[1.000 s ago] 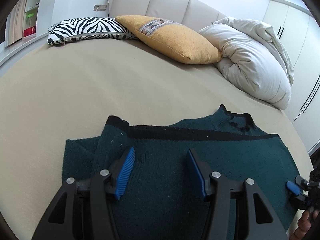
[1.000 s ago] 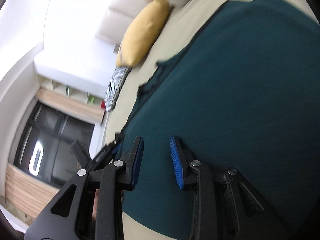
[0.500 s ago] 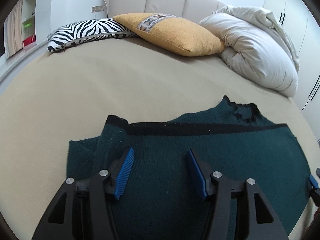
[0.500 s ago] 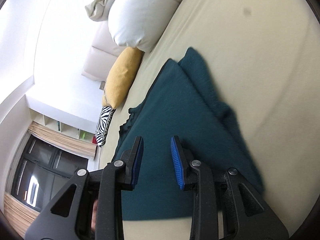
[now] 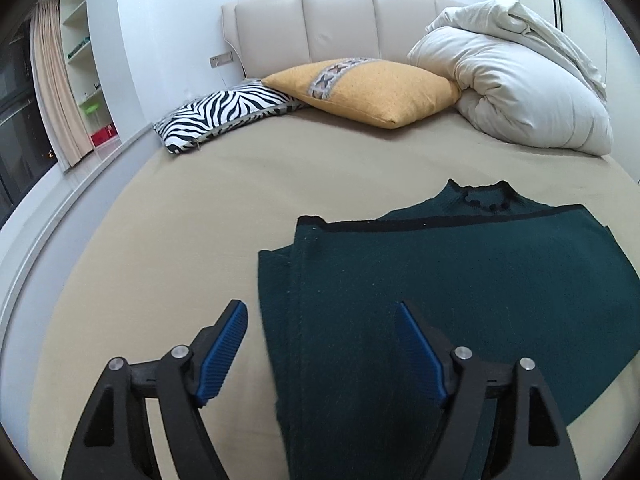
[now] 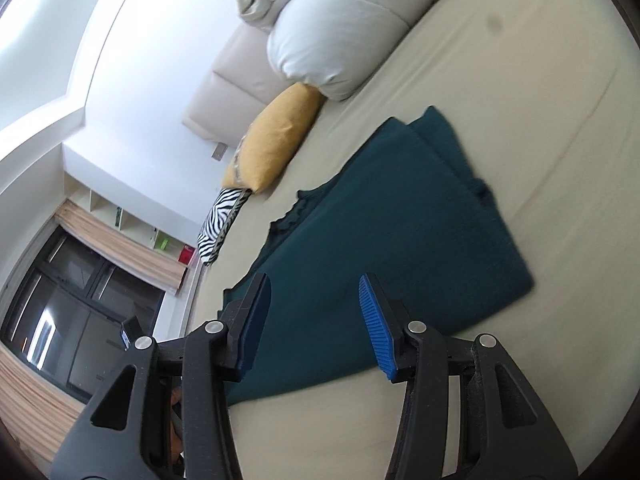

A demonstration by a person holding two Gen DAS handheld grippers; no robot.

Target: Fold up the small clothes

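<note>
Dark green knitted garment (image 5: 460, 280): lies folded on the beige bed sheet (image 5: 180, 240), lower centre to right of the left wrist view; a black-trimmed edge runs across its upper part, with the ruffled collar poking out above. A folded layer shows along its left side. In the right wrist view it spreads across the middle of the frame.

Left gripper (image 5: 322, 354): bottom of the frame, above the garment's left edge; jaws have just been opening and stand spread wide, nothing pinched, blue pads clear of the cloth.

Right gripper (image 6: 316, 324): bottom of its frame, over the garment's near part; jaws have just been opening, spread apart, gripping nothing.

Zebra-striped pillow (image 5: 228, 114): upper left, at the head of the bed.

Yellow pillow (image 5: 372, 90): upper centre, overlapping the zebra-striped pillow.

White duvet (image 5: 516, 92): bundled, upper right, touching the yellow pillow.

Padded headboard (image 5: 340, 28): behind the pillows.
</note>
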